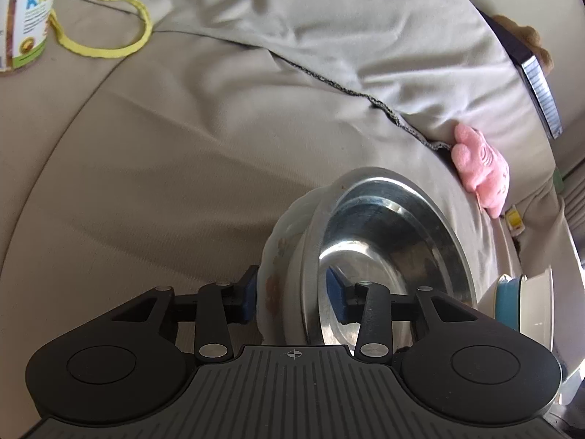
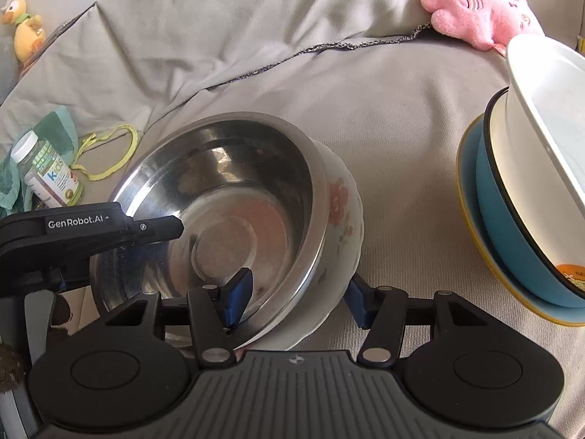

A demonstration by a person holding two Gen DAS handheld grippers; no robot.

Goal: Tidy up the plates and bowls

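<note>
A steel bowl (image 1: pixel 395 241) (image 2: pixel 226 201) sits nested in a white floral bowl (image 1: pixel 281 267) (image 2: pixel 340 219) on a beige sofa. My left gripper (image 1: pixel 292 298) is shut on the rims of both bowls, one pad outside, one pad inside the steel bowl. My right gripper (image 2: pixel 298 292) straddles the opposite rim of the same pair, one pad inside and one outside, gripping it. The left gripper's body (image 2: pixel 87 230) shows in the right wrist view. A stack of a white bowl (image 2: pixel 548 117), blue bowl (image 2: pixel 512 226) and yellow-rimmed plate (image 2: pixel 471 212) stands at the right.
A pink plush toy (image 1: pixel 482 168) (image 2: pixel 482 14) lies at the sofa back seam. A vitamin bottle (image 1: pixel 25 14) (image 2: pixel 47 175), a yellow cord loop (image 1: pixel 109 36) (image 2: pixel 109 153) and a green cloth (image 2: pixel 55 124) lie at the left. A yellow plush owl (image 2: pixel 25 25) sits far left.
</note>
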